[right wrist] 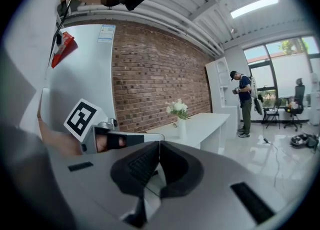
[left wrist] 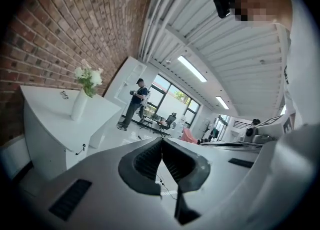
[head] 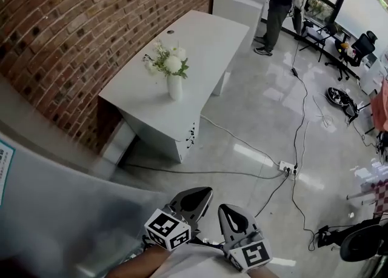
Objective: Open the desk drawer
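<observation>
A white desk (head: 200,40) stands along the brick wall, some way ahead of me across the floor. A white vase of white flowers (head: 174,83) stands near the desk's near end. The pedestal face (head: 162,130) at that end looks closed, with something small and dark (head: 191,135) hanging at its right edge. My left gripper (head: 195,200) and right gripper (head: 232,215) are side by side at the bottom of the head view, both shut and empty. The left gripper view shows the desk (left wrist: 47,121) and vase (left wrist: 78,105) beyond the shut left gripper (left wrist: 161,142). In the right gripper view the right gripper (right wrist: 159,145) is shut too.
A brick wall (head: 73,22) runs behind the desk. Cables and a power strip (head: 287,168) lie on the glossy floor to the right. A person (head: 280,4) stands past the desk's far end, near office chairs (head: 359,49). A grey panel (head: 54,210) stands close at my left.
</observation>
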